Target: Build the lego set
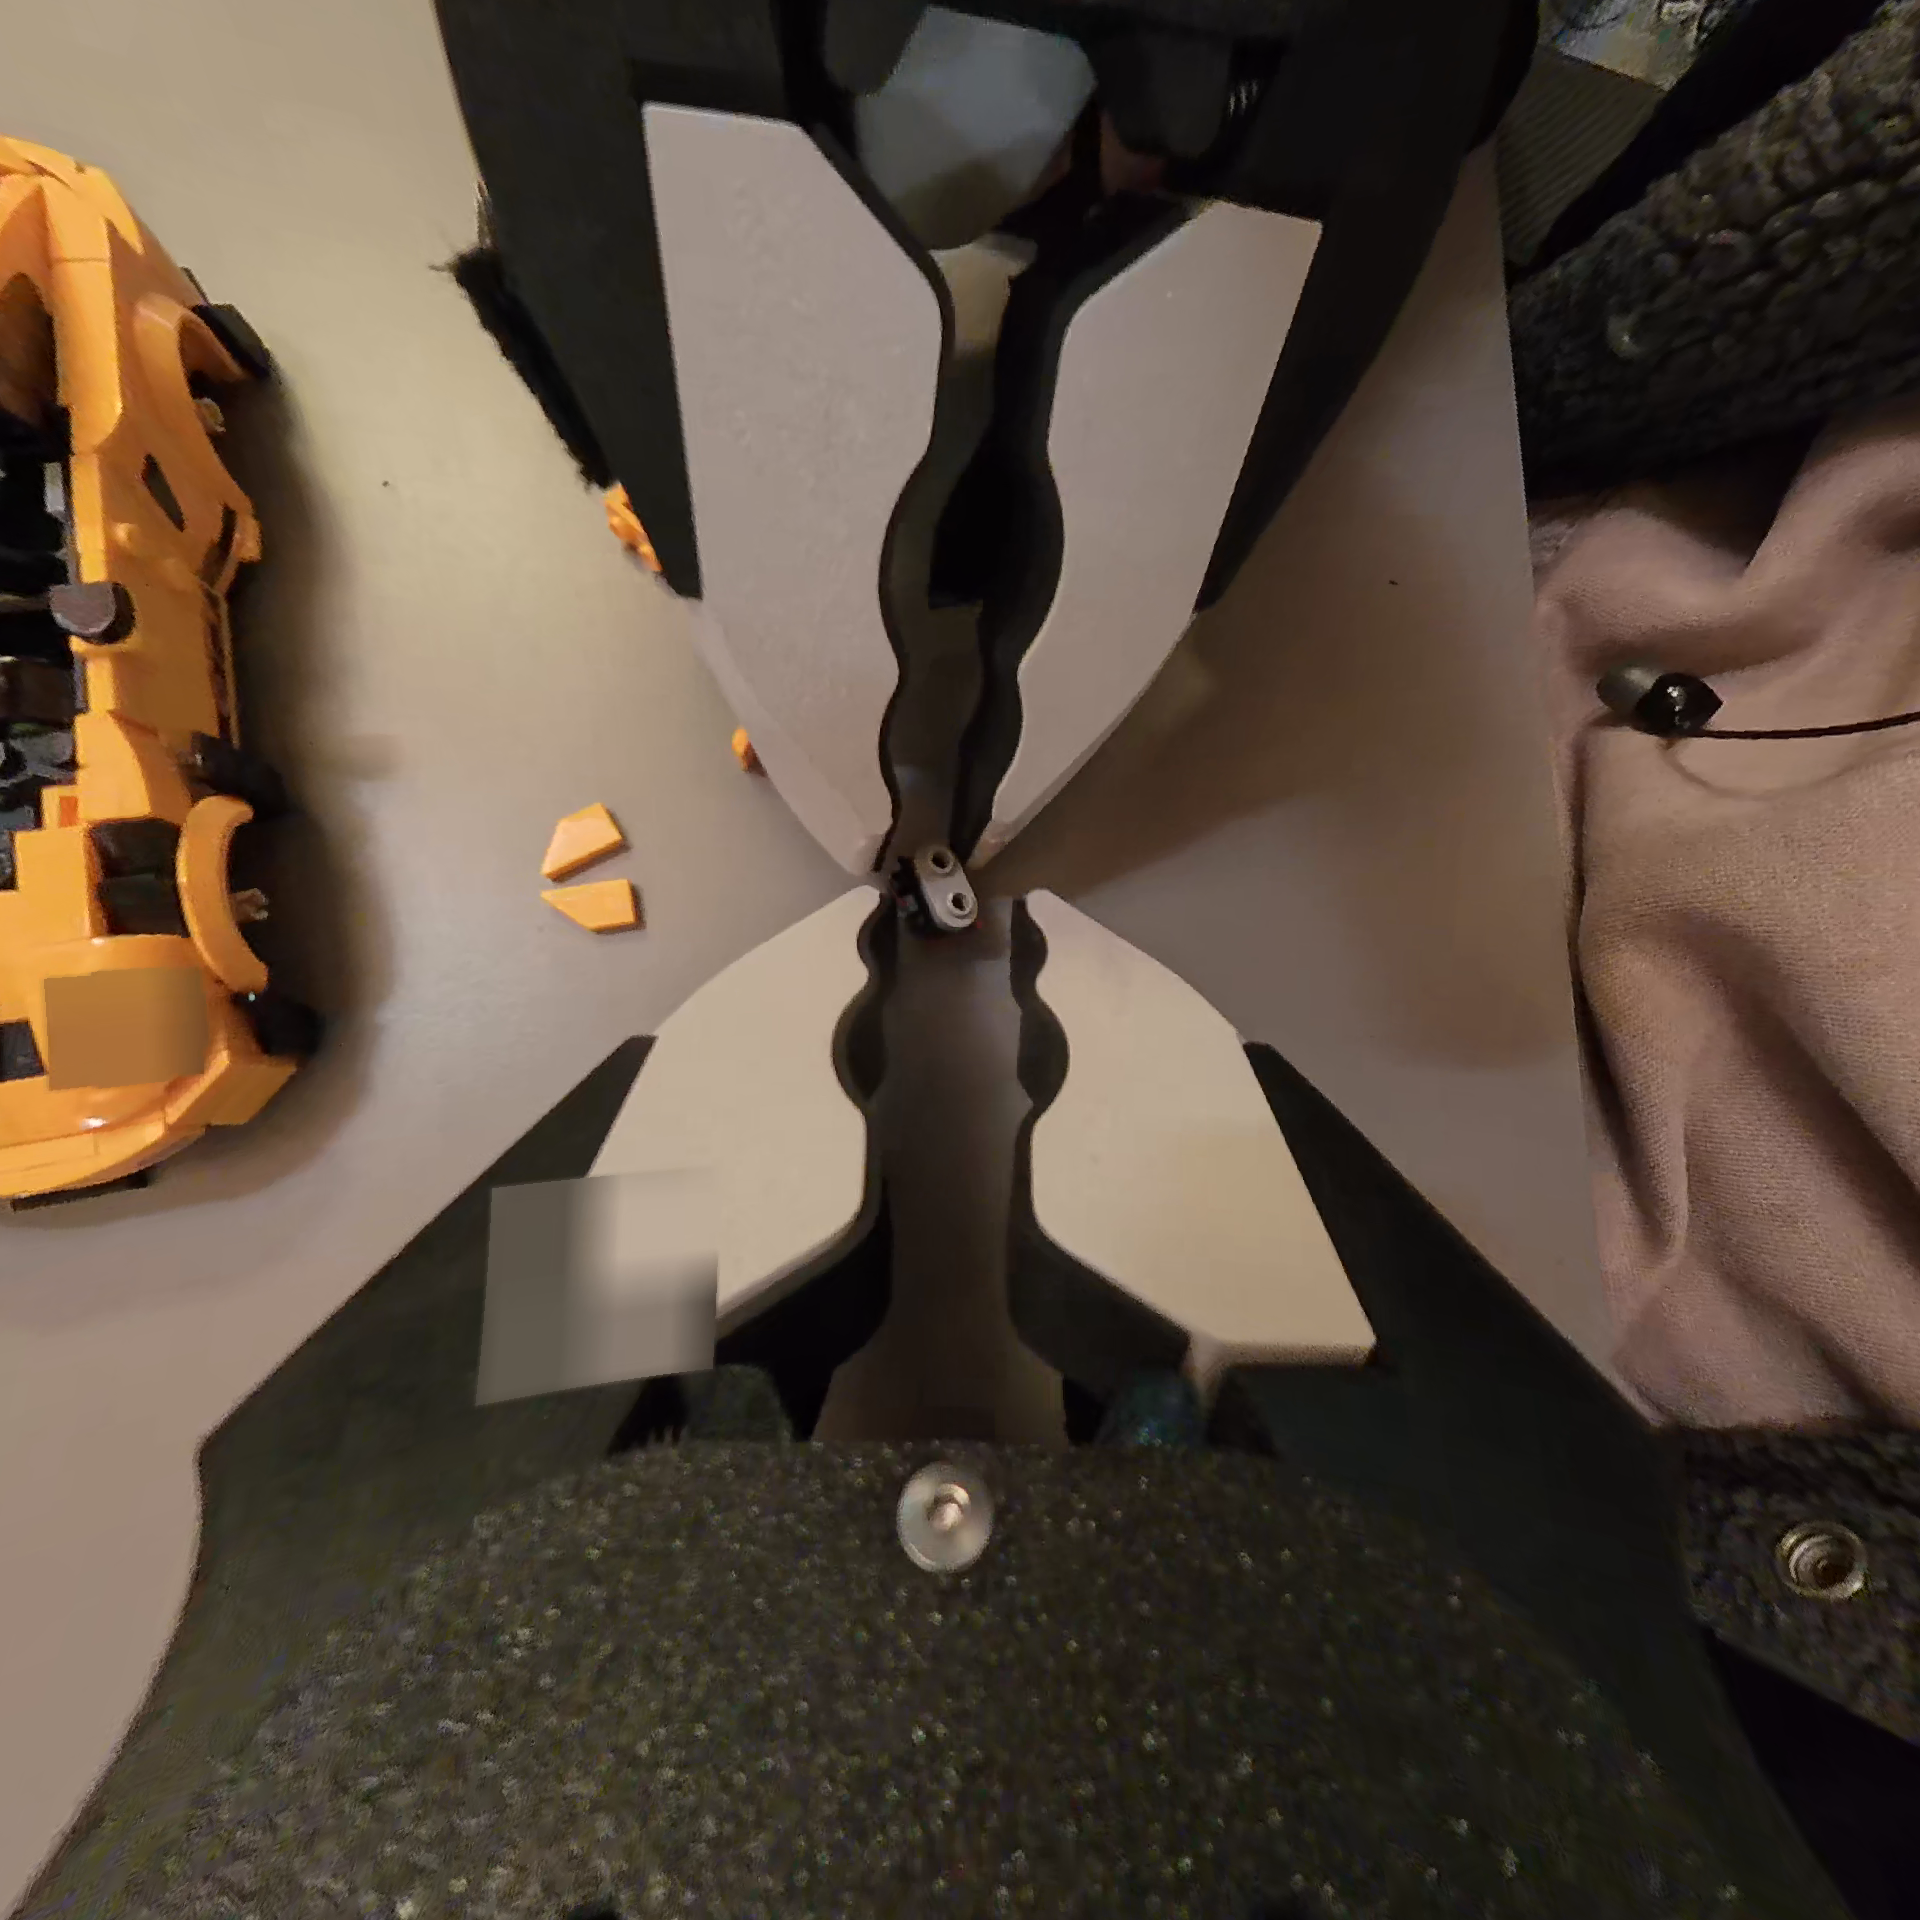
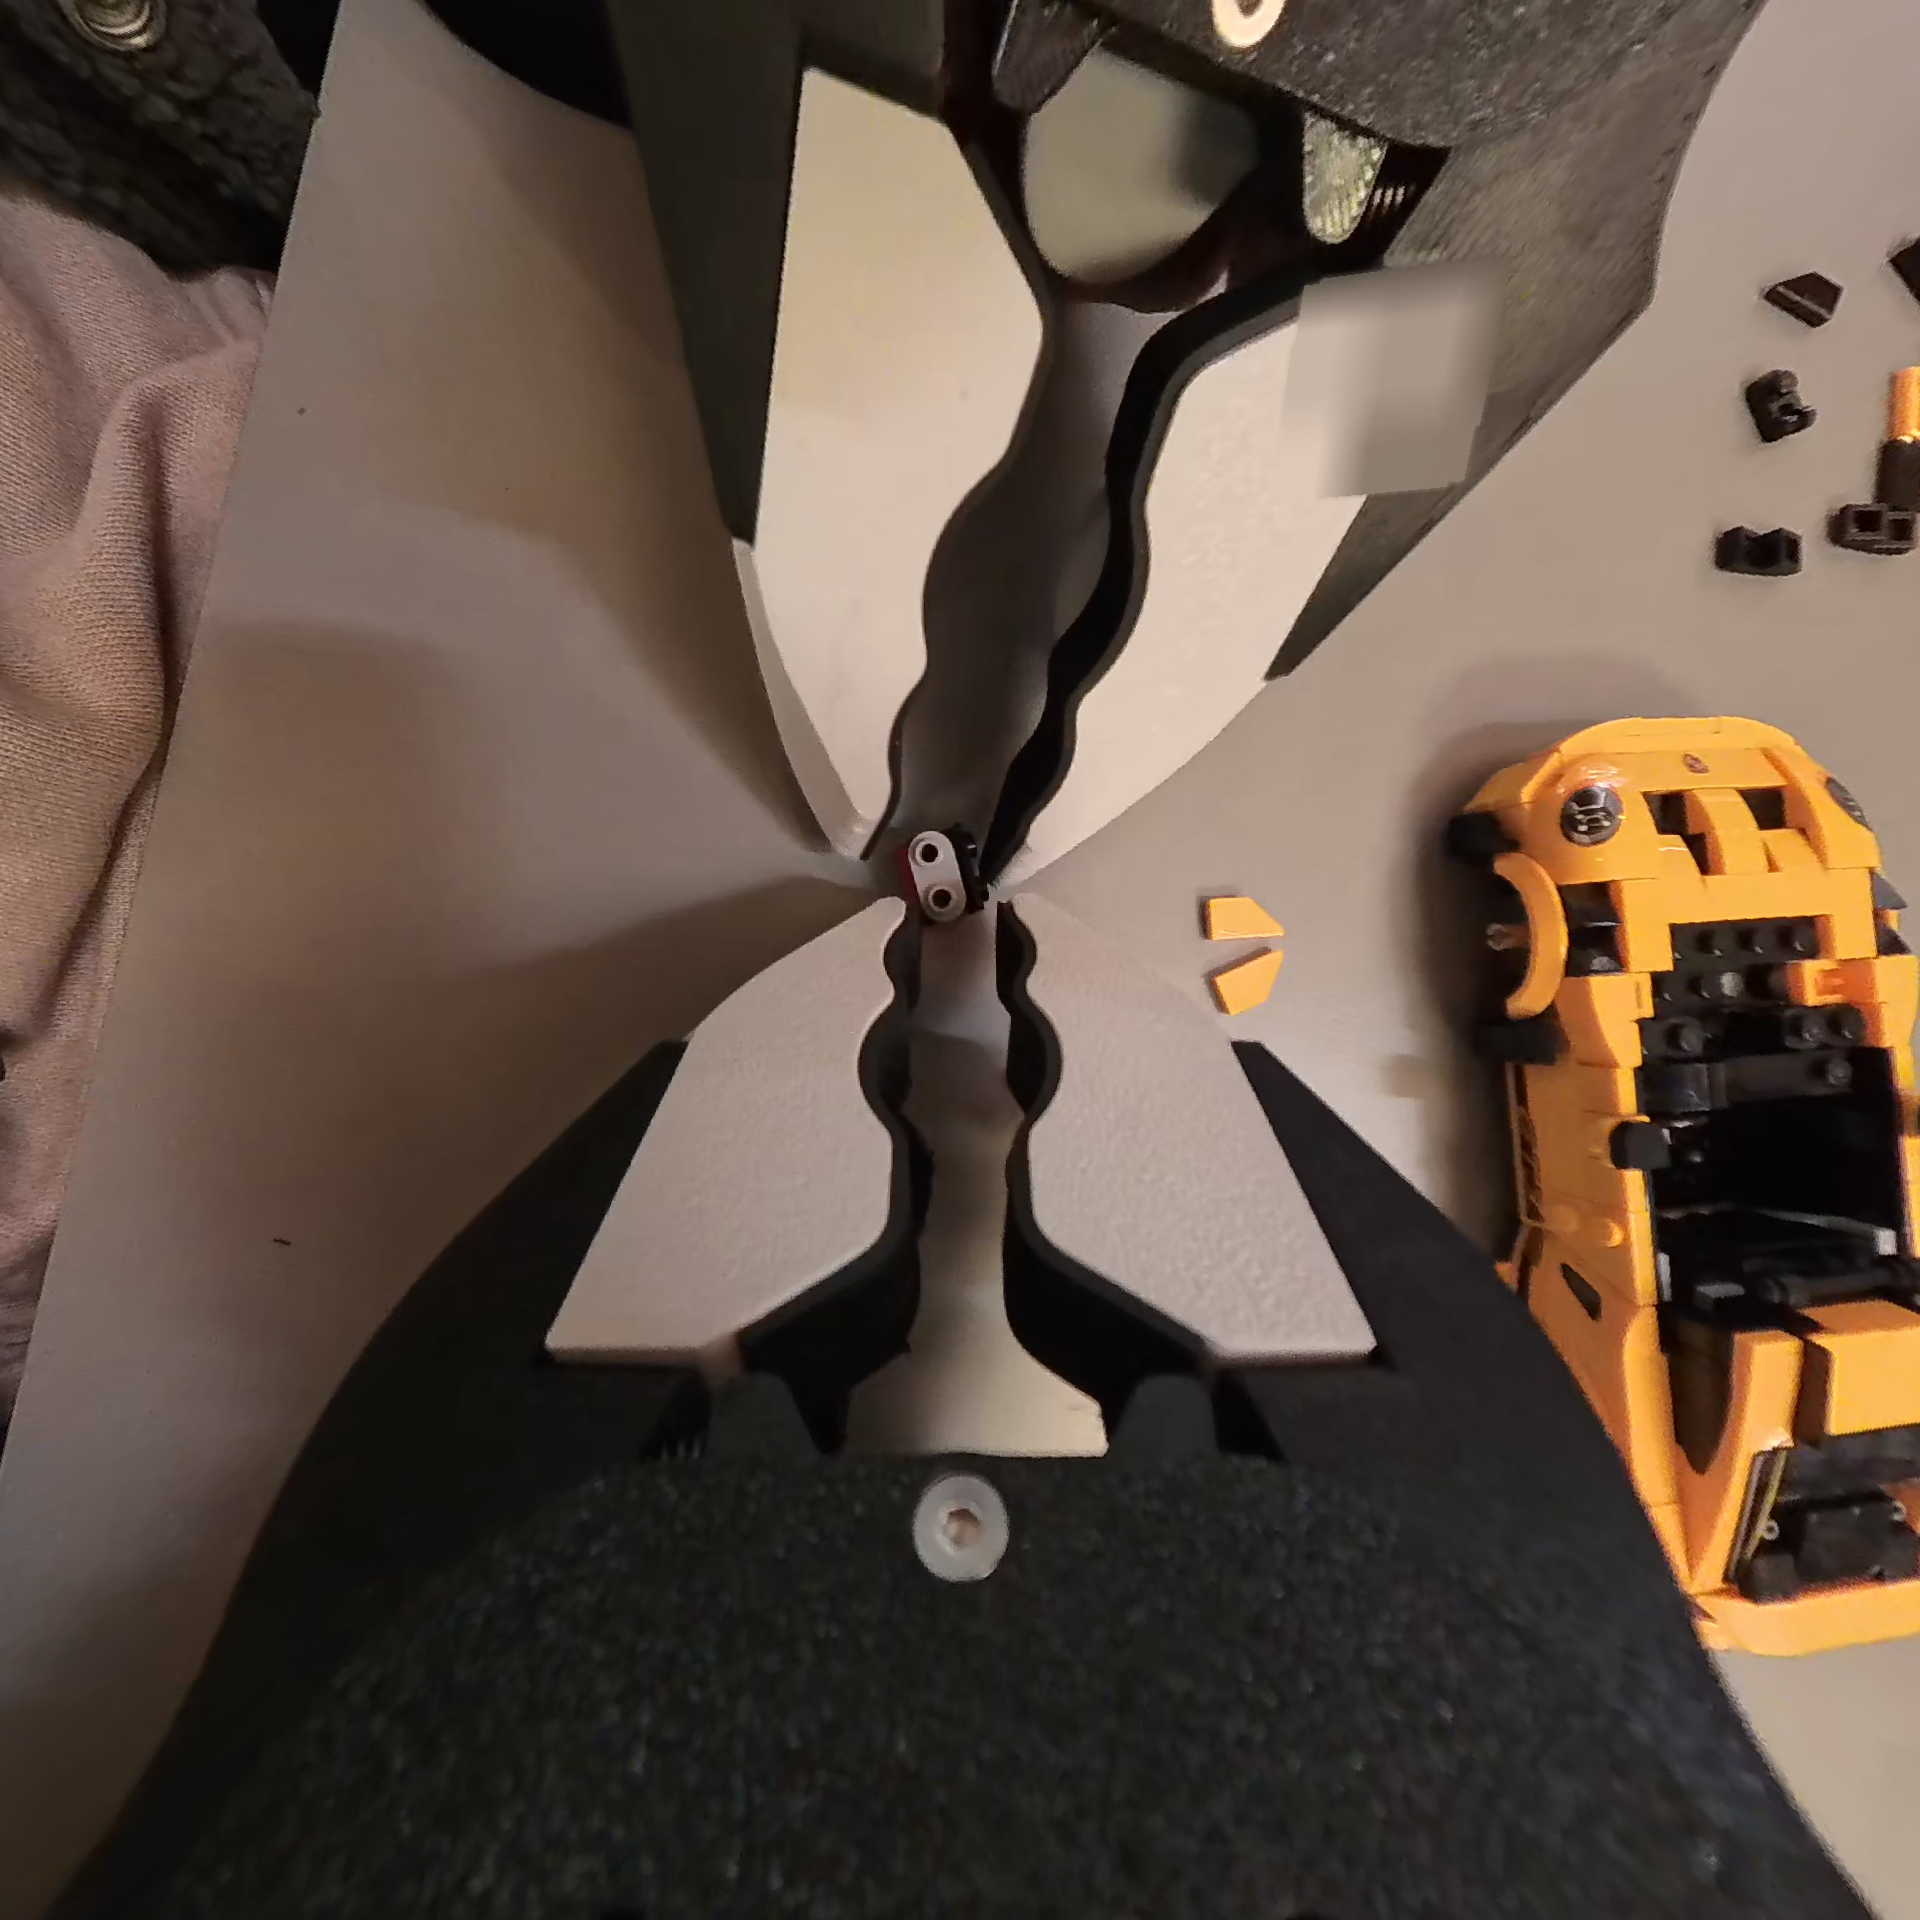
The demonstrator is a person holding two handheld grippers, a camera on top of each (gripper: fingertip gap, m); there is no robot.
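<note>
A small grey, black and red lego piece [image 1: 948,885] [image 2: 938,876] hangs above the pale table [image 1: 436,644], held between two grippers that meet tip to tip. My left gripper [image 1: 948,900] comes from below in its own view and from above in the right wrist view [image 2: 935,847], closed on the piece. My right gripper [image 2: 951,906] is shut on the same piece and enters the left wrist view from above [image 1: 930,857]. The part-built orange and black car [image 1: 125,675] [image 2: 1683,1143] lies on the table to the side, apart from both grippers.
Two loose orange wedge pieces [image 1: 587,868] [image 2: 1242,951] lie between the grippers and the car. Several small black pieces [image 2: 1756,551] and an orange pin [image 2: 1901,436] lie beyond the car. A person's pinkish clothing [image 1: 1745,987] [image 2: 104,623] lies past the table edge.
</note>
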